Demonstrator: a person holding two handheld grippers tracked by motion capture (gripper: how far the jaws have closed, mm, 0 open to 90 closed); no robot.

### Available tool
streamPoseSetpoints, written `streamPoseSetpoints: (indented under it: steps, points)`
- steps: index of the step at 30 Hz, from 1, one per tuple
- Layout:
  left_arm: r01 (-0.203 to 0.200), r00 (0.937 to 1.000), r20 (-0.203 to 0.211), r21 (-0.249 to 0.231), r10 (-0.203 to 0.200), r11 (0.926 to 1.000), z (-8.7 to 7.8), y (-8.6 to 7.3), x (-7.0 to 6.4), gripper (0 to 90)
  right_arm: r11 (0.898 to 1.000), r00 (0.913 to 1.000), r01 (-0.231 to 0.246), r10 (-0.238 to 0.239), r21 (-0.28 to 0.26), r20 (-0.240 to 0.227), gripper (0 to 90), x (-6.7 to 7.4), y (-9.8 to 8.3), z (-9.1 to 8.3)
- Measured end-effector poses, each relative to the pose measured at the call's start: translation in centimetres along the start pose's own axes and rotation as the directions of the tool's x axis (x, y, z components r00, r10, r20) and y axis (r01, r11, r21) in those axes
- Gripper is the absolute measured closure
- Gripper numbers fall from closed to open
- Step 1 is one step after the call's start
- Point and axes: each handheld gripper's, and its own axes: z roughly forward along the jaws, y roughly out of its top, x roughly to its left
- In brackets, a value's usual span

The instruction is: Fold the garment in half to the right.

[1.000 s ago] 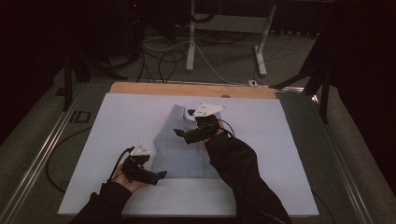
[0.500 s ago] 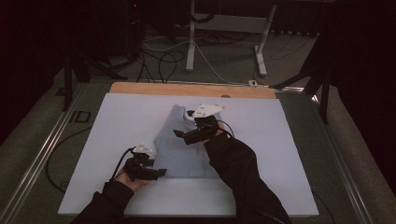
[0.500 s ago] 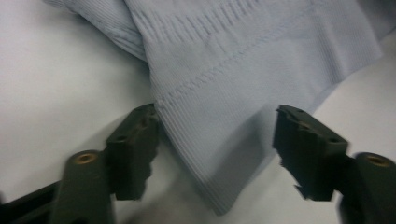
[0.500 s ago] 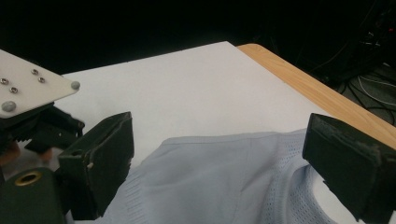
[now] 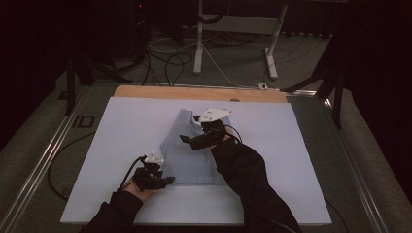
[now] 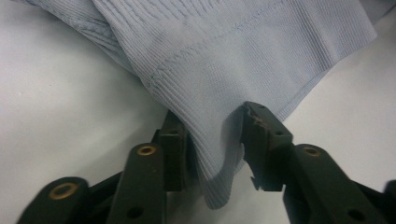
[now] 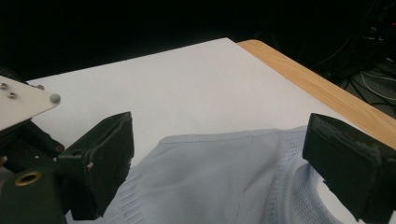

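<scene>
Left hand-held gripper [image 6: 217,154], jaws just closing, pinches the hem corner of the pale blue shirt [image 5: 192,150] at 7 o'clock on the bench [image 5: 291,160], likely for folding; right hand-held gripper [image 7: 217,163] hovers apart above.

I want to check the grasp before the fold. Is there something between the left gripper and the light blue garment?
Nothing visible does. The left gripper has just been closing its jaws, with the hem corner of the light blue garment between them. The white board around that corner is bare.
</scene>
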Motion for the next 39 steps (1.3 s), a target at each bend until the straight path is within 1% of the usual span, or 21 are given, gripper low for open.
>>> streamPoseSetpoints:
  steps: [1, 4, 6, 7, 8, 11, 12, 13, 15, 16, 21, 22, 25, 27, 28, 30, 32, 33, 34, 35, 39]
  points:
    - [-0.002, 1.0, 0.006, 0.011, 0.002, 0.9999, 0.0, 0.0, -0.1, 75.2, 1.0, 1.0, -0.003, 0.003, 0.001, -0.003, 9.0, -0.1, 0.0, 0.1]
    - [-0.019, 0.9998, 0.009, 0.019, 0.019, 0.9996, 0.0, 0.0, -0.3, 81.4, 1.0, 1.0, 0.001, -0.001, 0.008, -0.002, 9.0, -0.1, 0.0, 0.3]
    - [-0.025, 0.9997, 0.002, 0.019, 0.025, 0.9995, 0.0, 0.0, -0.4, 83.3, 1.0, 1.0, -0.008, 0.008, 0.007, -0.001, 9.1, -0.1, 0.1, 0.4]
    - [-0.042, 0.9991, -0.002, 0.017, 0.042, 0.999, -0.1, 0.0, -0.6, 83.9, 1.0, 1.0, -0.006, 0.006, 0.012, -0.003, 9.2, -0.2, 0.0, 0.6]
    - [-0.045, 0.999, -0.002, 0.011, 0.045, 0.9989, -0.1, 0.0, -0.6, 84.2, 1.0, 1.0, -0.004, 0.004, 0.016, 0.0, 9.3, -0.2, 0.1, 0.7]
    - [-0.022, 0.9995, 0.021, -0.029, 0.023, 0.9993, -0.6, 0.0, -0.3, 84.7, 1.0, 0.9999, -0.012, 0.012, 0.02, 0.005, 9.4, -0.4, 0.1, 0.9]
    - [-0.022, 0.9995, 0.021, -0.029, 0.023, 0.9993, -0.6, 0.0, -0.3, 84.8, 1.0, 0.9997, -0.018, 0.018, 0.023, 0.015, 9.3, -0.5, 0.1, 1.1]
    - [-0.001, 0.9995, 0.033, -0.055, 0.003, 0.9985, -0.9, 0.1, -0.2, 85.1, 1.0, 0.9995, -0.022, 0.021, 0.023, 0.023, 9.3, -0.6, 0.1, 1.2]
    - [0.012, 0.9993, 0.037, -0.067, -0.009, 0.9977, -1.1, 0.2, -0.2, 85.2, 0.999, 0.9996, -0.023, 0.022, 0.029, 0.018, 9.3, -0.7, 0.2, 1.5]
    - [0.012, 0.9993, 0.037, -0.067, -0.009, 0.9977, -1.1, 0.2, -0.2, 85.2, 0.999, 0.9995, -0.017, 0.016, 0.034, 0.027, 9.4, -0.8, 0.2, 1.7]
    - [0.015, 0.9991, 0.041, -0.071, -0.013, 0.9973, -1.1, 0.2, -0.2, 85.2, 0.998, 0.9993, -0.03, 0.028, 0.061, 0.023, 9.4, -1.6, 0.4, 2.8]
    - [0.013, 0.9991, 0.041, -0.072, -0.01, 0.9973, -1.1, 0.2, -0.2, 85.2, 0.997, 0.9989, -0.041, 0.04, 0.066, 0.023, 9.3, -1.8, 0.4, 3.1]
    - [0.005, 0.9993, 0.039, -0.079, -0.002, 0.9969, -1.1, 0.1, -0.2, 85.2, 0.996, 0.9985, -0.051, 0.049, 0.077, 0.024, 9.3, -2.3, 0.4, 3.7]
    - [0.004, 0.9994, 0.034, -0.079, -0.001, 0.9968, -1.1, 0.1, -0.3, 85.2, 0.995, 0.9979, -0.057, 0.054, 0.085, 0.037, 9.4, -2.8, 0.5, 4.4]
    - [0.008, 0.9993, 0.037, -0.079, -0.005, 0.9969, -1.1, 0.1, -0.3, 85.2, 0.994, 0.9973, -0.066, 0.062, 0.09, 0.04, 9.4, -3.1, 0.5, 4.8]
    - [-0.002, 0.9994, 0.033, -0.076, 0.005, 0.9971, -1.1, 0.1, -0.3, 85.2, 0.992, 0.9963, -0.081, 0.077, 0.093, 0.039, 9.4, -3.5, 0.6, 5.3]
    - [0.009, 0.9992, 0.04, -0.078, -0.006, 0.9969, -1.1, 0.0, -0.2, 85.2, 0.992, 0.995, -0.083, 0.077, 0.1, 0.063, 9.4, -4.1, 0.9, 5.8]
    - [0.01, 0.9991, 0.043, -0.077, -0.007, 0.997, -1.1, 0.0, -0.2, 85.2, 0.99, 0.993, -0.104, 0.098, 0.098, 0.066, 9.3, -4.4, 1.0, 6.1]
    - [0.01, 0.9992, 0.04, -0.08, -0.007, 0.9968, -1.0, 0.0, -0.2, 85.1, 0.989, 0.992, -0.109, 0.102, 0.102, 0.074, 9.3, -4.8, 1.2, 6.4]
    - [0.011, 0.9991, 0.042, -0.08, -0.007, 0.9967, -1.0, 0.0, -0.2, 85.2, 0.989, 0.9921, -0.103, 0.095, 0.109, 0.082, 9.2, -5.0, 1.3, 6.7]
    - [0.014, 0.999, 0.043, -0.082, -0.011, 0.9965, -1.0, 0.0, -0.1, 85.1, 0.986, 0.9879, -0.117, 0.103, 0.122, 0.116, 9.3, -5.7, 1.6, 7.8]
